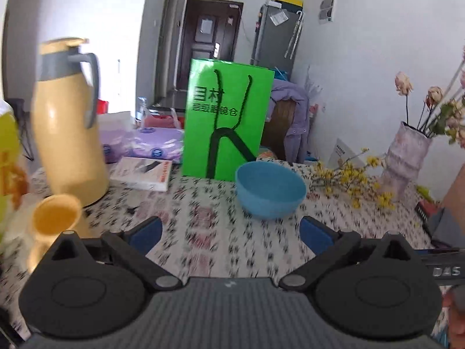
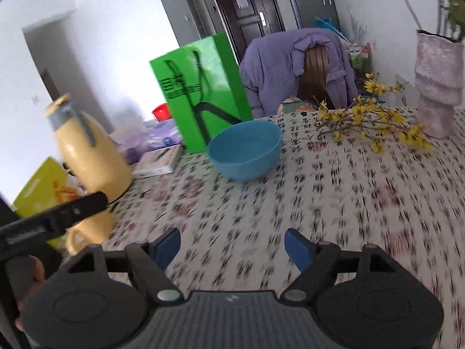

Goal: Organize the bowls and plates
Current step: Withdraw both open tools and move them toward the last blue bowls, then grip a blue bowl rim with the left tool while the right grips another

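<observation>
The left tongs (image 1: 231, 232) stand spread wide, blue pads (image 1: 146, 234) apart with nothing between them, pointing downward toward twelve o'clock. The right tongs (image 2: 232, 250) are likewise parted and empty. A hand (image 2: 27, 285) shows at eight o'clock in the right view.

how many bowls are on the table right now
1: a blue bowl on the patterned tablecloth, just in front of the green bag. Others may sit out of view.
</observation>
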Tool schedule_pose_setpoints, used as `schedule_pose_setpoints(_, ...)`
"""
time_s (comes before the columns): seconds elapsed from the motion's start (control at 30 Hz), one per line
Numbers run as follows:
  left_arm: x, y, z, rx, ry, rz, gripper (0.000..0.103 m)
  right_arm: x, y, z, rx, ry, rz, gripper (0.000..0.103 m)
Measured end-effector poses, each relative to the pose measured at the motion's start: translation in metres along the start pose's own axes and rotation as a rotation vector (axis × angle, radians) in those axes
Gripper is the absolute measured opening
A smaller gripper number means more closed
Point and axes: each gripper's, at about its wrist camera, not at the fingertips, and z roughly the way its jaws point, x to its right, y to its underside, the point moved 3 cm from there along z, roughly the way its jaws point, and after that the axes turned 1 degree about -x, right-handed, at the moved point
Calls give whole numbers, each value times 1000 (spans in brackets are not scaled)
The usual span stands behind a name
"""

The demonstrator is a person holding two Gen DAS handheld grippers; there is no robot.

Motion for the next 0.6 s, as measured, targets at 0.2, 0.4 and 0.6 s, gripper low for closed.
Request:
schedule_pose_setpoints(0.2, -9, -38, 85, -78, 40, -75, 102, 31, -62, 79, -63, 15, 87, 78)
schedule_pose_setpoints(0.4, -8, -53, 160, -158, 31, -135, 85, 61, -95, 151, -112, 30, 181, 69)
schedule_pose_setpoints(0.6, -9, -55, 226, -249, 44, -178, 55, 73, -116, 197, -106, 14, 209, 52)
